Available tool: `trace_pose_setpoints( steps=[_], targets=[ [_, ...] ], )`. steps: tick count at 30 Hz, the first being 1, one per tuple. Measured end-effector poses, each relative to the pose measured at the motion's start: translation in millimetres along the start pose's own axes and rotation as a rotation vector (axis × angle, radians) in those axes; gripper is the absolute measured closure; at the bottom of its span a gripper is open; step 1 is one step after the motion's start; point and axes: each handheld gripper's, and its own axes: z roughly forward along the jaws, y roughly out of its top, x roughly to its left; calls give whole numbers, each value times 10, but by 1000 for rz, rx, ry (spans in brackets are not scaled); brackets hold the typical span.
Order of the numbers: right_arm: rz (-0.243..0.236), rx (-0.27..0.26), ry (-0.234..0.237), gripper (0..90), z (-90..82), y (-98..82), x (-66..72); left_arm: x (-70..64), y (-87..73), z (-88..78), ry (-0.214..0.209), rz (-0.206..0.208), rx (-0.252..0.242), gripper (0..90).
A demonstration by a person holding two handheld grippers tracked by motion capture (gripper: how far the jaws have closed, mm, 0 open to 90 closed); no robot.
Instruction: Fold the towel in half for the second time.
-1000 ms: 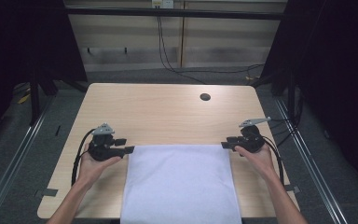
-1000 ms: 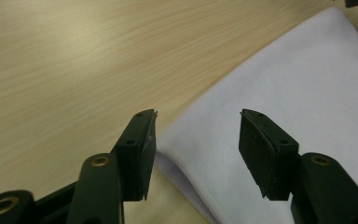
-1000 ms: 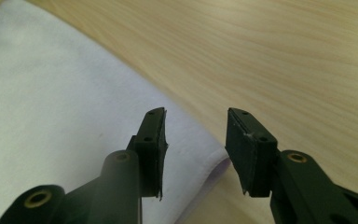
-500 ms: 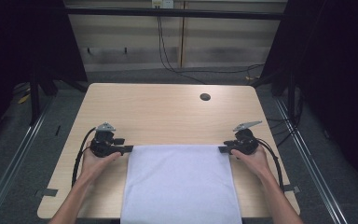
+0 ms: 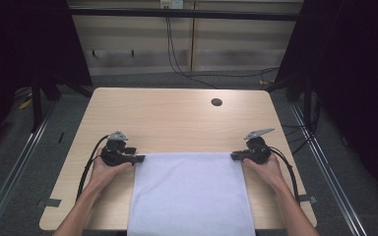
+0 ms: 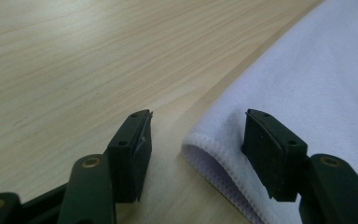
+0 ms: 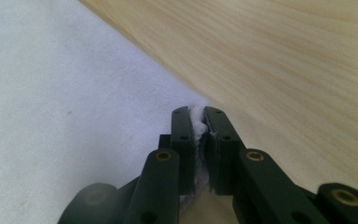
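The left gripper (image 5: 137, 159) rests at the far left corner of a white cloth (image 5: 192, 194), its jaws spread with the hemmed corner (image 6: 205, 149) lying between them, ungripped. The cloth lies flat on the wooden tabletop (image 5: 177, 120), spilling over the near edge. At its far right corner, the right gripper (image 5: 235, 157) pinches the fabric tight.

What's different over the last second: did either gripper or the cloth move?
Very little. The right gripper shifted slightly toward the person along the cloth's far right corner and is shut on it. The left gripper stayed at the far left corner, jaws open with the corner lying between them. The cloth stayed flat on the table, hanging over the near edge, and the far edge hardly moved.
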Motion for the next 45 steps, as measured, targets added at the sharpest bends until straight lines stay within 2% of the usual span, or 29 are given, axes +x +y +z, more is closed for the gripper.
trace_pose_setpoints(
  steps=[1,3,4,5,6,8,12,14,18,26,29,32,35,43,45],
  targets=[
    [0,0,0,827,0,0,0,0,0,0,0,0,0,409],
    [4,-5,2,827,2,-4,0,-17,11,15,-11,10,-3,470],
    [3,-7,3,827,3,-5,-2,-30,16,14,-16,24,4,470],
    [6,-7,1,826,3,-5,2,-43,15,14,-10,38,13,504],
    [6,-7,0,826,1,-8,1,-70,15,12,-19,57,22,603],
    [6,-8,6,828,0,-10,-18,-76,19,5,-33,72,40,675],
    [35,-13,28,830,0,-17,-46,-94,16,11,-59,81,43,806],
    [39,-13,31,840,0,-16,-49,-99,17,10,-59,77,42,835],
    [44,-15,39,846,-2,-18,-61,-84,7,9,-54,45,17,844],
    [41,-86,42,860,-100,70,-73,-50,86,-121,-54,6,-63,848],
    [26,-95,43,862,-144,123,-82,-50,129,-176,-41,17,-83,848],
    [12,-112,37,863,-192,205,-83,-26,177,-221,-35,6,-106,848],
    [9,-135,34,864,-242,276,-96,3,267,-248,-22,-2,-133,848],
    [14,-171,21,867,-358,417,-124,39,429,-287,-8,-2,-155,849],
    [21,-179,19,867,-379,455,-145,54,486,-301,8,-2,-164,849]
  ],
)
